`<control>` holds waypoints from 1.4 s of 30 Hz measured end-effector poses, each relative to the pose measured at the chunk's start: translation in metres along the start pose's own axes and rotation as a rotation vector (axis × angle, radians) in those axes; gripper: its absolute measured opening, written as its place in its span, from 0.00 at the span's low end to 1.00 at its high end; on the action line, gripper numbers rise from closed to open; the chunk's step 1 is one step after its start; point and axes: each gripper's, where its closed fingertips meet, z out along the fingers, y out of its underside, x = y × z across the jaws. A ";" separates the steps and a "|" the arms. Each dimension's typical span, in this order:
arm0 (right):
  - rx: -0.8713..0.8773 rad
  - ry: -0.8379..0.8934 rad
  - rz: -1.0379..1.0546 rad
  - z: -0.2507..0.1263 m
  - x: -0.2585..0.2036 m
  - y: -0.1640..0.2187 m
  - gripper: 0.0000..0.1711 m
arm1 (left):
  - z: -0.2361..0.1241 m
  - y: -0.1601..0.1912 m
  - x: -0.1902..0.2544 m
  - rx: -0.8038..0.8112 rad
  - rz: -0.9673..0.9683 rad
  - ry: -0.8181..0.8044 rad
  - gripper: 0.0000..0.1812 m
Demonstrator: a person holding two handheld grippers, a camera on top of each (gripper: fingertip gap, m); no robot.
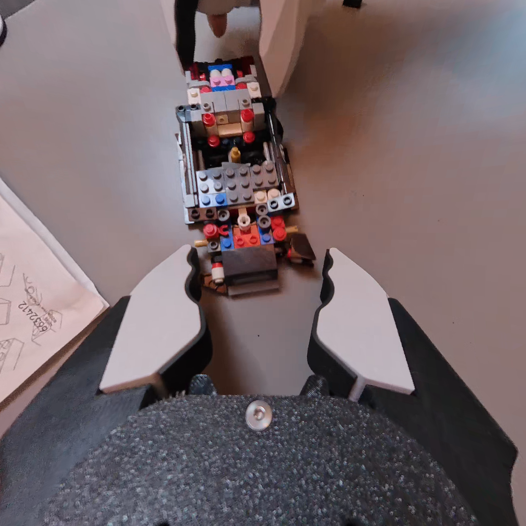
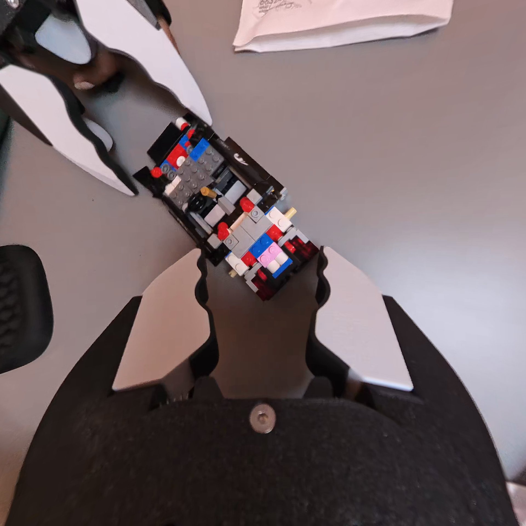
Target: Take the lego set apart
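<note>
1. One lego set (image 1: 236,170), a partly stripped black car with grey, red, blue and pink bricks showing, lay flat on the grey worktop (image 1: 398,170).
2. The left tongs (image 1: 257,253) stood wide open just short of the car's near end, gripping nothing.
3. The right tongs (image 2: 260,252) were wide open as well, their tips flanking the opposite end; whether they touched it I cannot tell.
4. A white paper bag (image 2: 341,25) lay on the worktop well apart from the car.
</note>
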 end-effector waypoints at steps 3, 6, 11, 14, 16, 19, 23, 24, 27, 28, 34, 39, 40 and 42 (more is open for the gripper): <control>0.023 0.028 0.023 0.000 -0.015 0.008 0.43 | -0.004 0.002 0.003 -0.002 0.022 0.042 0.45; 0.057 0.048 0.046 0.001 -0.032 0.014 0.42 | -0.011 0.007 0.004 0.006 0.054 0.097 0.44; 0.109 0.083 0.072 0.005 -0.056 0.016 0.42 | -0.025 0.016 -0.002 0.030 0.100 0.176 0.43; 0.123 0.162 0.067 -0.002 -0.058 0.013 0.42 | -0.035 0.020 -0.007 0.040 0.149 0.208 0.42; 0.115 0.233 0.032 -0.010 -0.059 0.007 0.43 | -0.040 0.023 -0.010 0.037 0.180 0.221 0.42; 0.091 0.302 -0.056 -0.011 -0.067 -0.012 0.45 | -0.043 0.025 -0.009 0.043 0.227 0.253 0.39; -0.012 0.314 -0.194 0.013 -0.082 -0.030 0.46 | -0.043 0.024 -0.012 0.025 0.320 0.230 0.34; -0.036 0.314 -0.223 0.019 -0.083 -0.034 0.46 | -0.044 0.023 -0.014 0.019 0.332 0.230 0.31; -0.084 0.300 -0.272 0.033 -0.082 -0.042 0.47 | -0.041 0.020 -0.014 0.025 0.324 0.255 0.25; -0.089 0.287 -0.277 0.037 -0.081 -0.045 0.46 | -0.039 0.019 -0.015 0.016 0.314 0.259 0.25; -0.136 0.229 -0.318 0.058 -0.078 -0.060 0.44 | -0.028 0.018 -0.015 -0.007 0.328 0.250 0.24; -0.191 0.248 -0.364 0.067 -0.078 -0.060 0.45 | -0.027 0.018 -0.016 0.006 0.309 0.251 0.24; -0.211 0.260 -0.371 0.067 -0.076 -0.057 0.44 | -0.028 0.018 -0.016 0.007 0.315 0.252 0.24; -0.250 0.282 -0.384 0.068 -0.071 -0.051 0.44 | -0.028 0.017 -0.016 0.007 0.324 0.258 0.24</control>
